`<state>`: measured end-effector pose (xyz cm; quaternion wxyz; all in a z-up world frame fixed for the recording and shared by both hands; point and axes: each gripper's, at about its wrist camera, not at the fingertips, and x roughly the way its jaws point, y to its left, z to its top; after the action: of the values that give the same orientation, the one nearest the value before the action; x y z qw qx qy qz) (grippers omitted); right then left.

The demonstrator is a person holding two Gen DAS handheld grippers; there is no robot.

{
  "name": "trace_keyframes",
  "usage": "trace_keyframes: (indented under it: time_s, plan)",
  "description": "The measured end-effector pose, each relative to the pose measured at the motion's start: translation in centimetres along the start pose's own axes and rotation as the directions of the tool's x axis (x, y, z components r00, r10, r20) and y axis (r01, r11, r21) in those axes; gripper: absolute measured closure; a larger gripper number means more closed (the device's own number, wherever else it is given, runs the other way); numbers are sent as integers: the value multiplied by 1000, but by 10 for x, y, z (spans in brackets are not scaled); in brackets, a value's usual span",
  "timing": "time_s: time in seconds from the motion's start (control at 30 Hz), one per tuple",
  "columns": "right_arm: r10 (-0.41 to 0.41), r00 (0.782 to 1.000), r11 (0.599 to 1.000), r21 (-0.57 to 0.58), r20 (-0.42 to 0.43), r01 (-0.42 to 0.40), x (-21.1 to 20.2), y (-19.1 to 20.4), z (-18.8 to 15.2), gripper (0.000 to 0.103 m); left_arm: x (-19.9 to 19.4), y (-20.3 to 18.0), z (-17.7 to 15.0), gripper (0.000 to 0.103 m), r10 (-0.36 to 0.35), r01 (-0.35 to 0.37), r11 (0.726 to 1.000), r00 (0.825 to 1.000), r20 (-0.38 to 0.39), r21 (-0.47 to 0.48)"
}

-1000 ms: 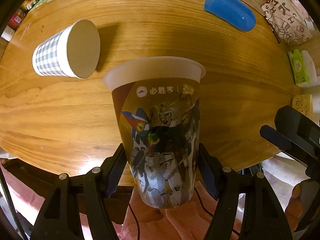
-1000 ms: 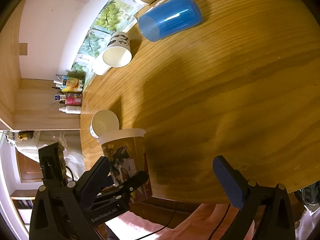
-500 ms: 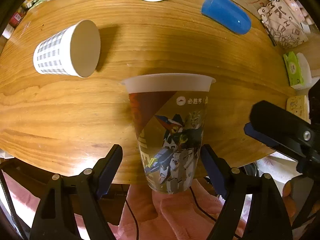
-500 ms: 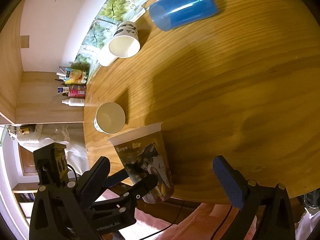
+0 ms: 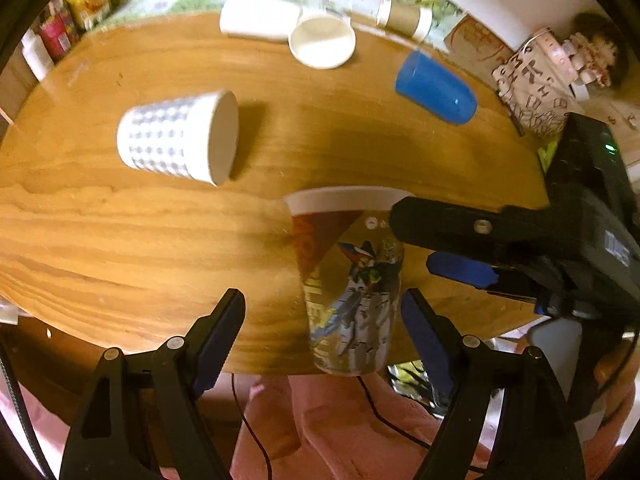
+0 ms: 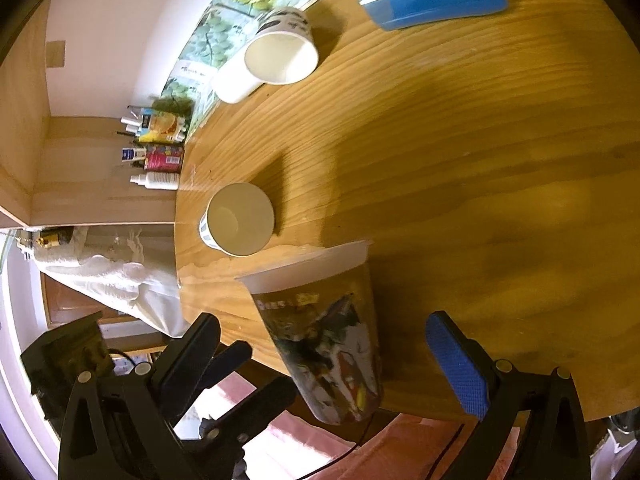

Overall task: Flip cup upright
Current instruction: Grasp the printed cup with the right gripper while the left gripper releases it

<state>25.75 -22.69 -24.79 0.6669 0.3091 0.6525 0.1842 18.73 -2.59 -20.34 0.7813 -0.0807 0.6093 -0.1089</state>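
A tall printed robot-picture cup (image 5: 350,280) stands upright at the near edge of the wooden table (image 5: 120,240), mouth up. It also shows in the right wrist view (image 6: 328,336). My left gripper (image 5: 324,320) is open, its fingers apart on either side of the cup and not touching it. My right gripper (image 6: 320,344) is open too, with the cup between its fingers. In the left wrist view the right gripper's fingers (image 5: 460,232) reach in from the right beside the cup's rim.
A checked paper cup (image 5: 180,140) lies on its side to the left. A blue plastic cup (image 5: 436,88), a white paper cup (image 5: 322,40) and a brown cup (image 5: 404,20) lie farther back. Bottles (image 6: 160,152) stand on a ledge. A patterned bag (image 5: 536,80) sits at the right.
My left gripper has opened and let go of the printed cup, then pulled back. The cup now stands on the table edge. My right gripper has moved in around it.
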Motion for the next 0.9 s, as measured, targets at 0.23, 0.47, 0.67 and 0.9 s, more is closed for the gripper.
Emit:
trace_keyframes:
  time_s: [0.23, 0.47, 0.67, 0.9]
  plan:
    - [-35, 999, 999, -29, -10, 35, 13, 13, 2, 0, -22, 7, -15, 20, 48, -59, 996, 987, 155, 70]
    - [-91, 996, 994, -65, -13, 90, 26, 23, 4, 0, -30, 12, -23, 20, 68, -89, 993, 969, 236, 79]
    - [-183, 983, 977, -112, -4, 182, 35, 29, 4, 0, -41, 11, -28, 20, 78, -104, 992, 949, 307, 69]
    - [-274, 962, 951, -149, 0, 271, 42, 34, 6, 3, -44, 18, -33, 20, 73, -92, 995, 945, 319, 45]
